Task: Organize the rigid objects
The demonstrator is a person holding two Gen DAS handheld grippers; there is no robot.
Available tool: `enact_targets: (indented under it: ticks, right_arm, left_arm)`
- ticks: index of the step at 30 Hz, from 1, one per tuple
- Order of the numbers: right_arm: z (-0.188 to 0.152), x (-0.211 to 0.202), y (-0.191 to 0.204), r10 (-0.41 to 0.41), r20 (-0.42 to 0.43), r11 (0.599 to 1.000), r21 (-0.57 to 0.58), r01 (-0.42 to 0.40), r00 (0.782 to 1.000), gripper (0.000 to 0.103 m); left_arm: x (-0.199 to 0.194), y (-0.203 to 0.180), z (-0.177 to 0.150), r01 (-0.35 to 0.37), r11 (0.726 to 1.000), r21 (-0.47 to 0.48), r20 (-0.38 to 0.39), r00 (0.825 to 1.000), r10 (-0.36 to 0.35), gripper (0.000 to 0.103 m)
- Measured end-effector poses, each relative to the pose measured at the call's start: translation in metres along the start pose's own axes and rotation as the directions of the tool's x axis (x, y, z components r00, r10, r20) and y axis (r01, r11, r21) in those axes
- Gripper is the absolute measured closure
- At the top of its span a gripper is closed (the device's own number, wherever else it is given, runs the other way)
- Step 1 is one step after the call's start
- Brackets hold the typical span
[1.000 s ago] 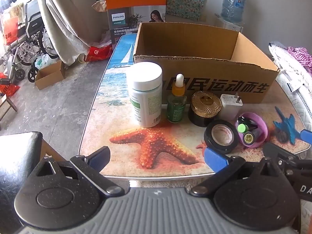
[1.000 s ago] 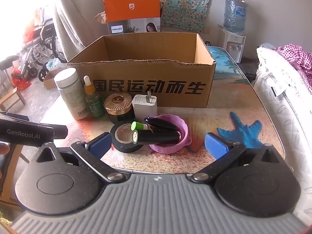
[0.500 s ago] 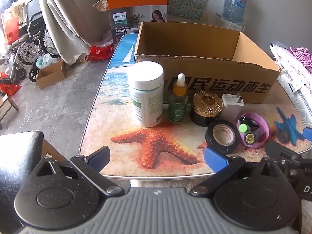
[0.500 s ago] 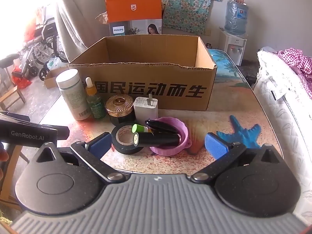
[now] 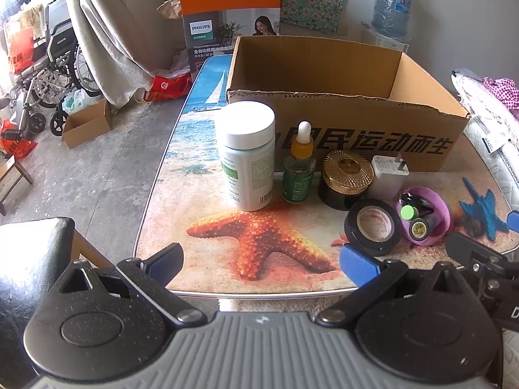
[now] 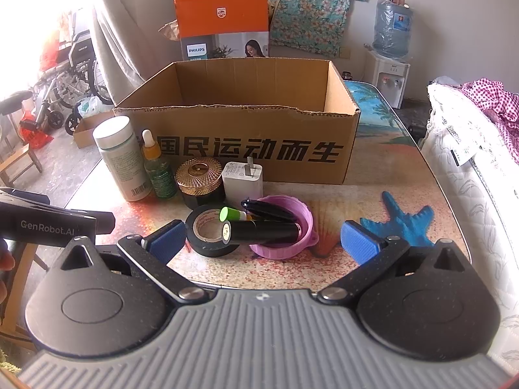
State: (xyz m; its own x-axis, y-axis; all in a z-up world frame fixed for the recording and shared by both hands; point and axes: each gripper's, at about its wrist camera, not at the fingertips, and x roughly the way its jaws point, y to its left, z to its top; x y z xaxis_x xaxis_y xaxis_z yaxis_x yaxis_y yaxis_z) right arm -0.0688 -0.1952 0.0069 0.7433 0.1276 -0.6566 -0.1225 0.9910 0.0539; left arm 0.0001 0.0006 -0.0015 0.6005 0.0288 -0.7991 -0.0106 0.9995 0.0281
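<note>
Grey concrete floor, folded wheelchair, floral wall cloth, water dispenser, bright daylight

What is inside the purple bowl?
The purple bowl holds a black tube, a green-capped stick and a dark pen-like thing. These cover its bottom, so anything underneath is hidden.

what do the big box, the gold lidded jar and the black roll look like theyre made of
Big box: matte brown corrugated cardboard, judging by its ragged torn top edge.
Jar: shiny gold ribbed lid, probably metal or plated plastic; glossy black base, glass or plastic.
Black roll: likely vinyl tape, smooth with a slight sheen, on a pale card core.
</note>
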Motion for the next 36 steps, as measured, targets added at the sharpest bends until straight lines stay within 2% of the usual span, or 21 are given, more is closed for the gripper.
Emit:
enact_targets:
  ticks: [36]
  right_arm:
    - [-0.0003,0.0008,0.0003,0.010,-0.001,1.000,0.003,-0.010,1.000,0.001]
  left_arm:
    - [0.0010,0.0030,-0.0037,-0.009,1.000,0.002,-0.006,1.000,0.009,0.000]
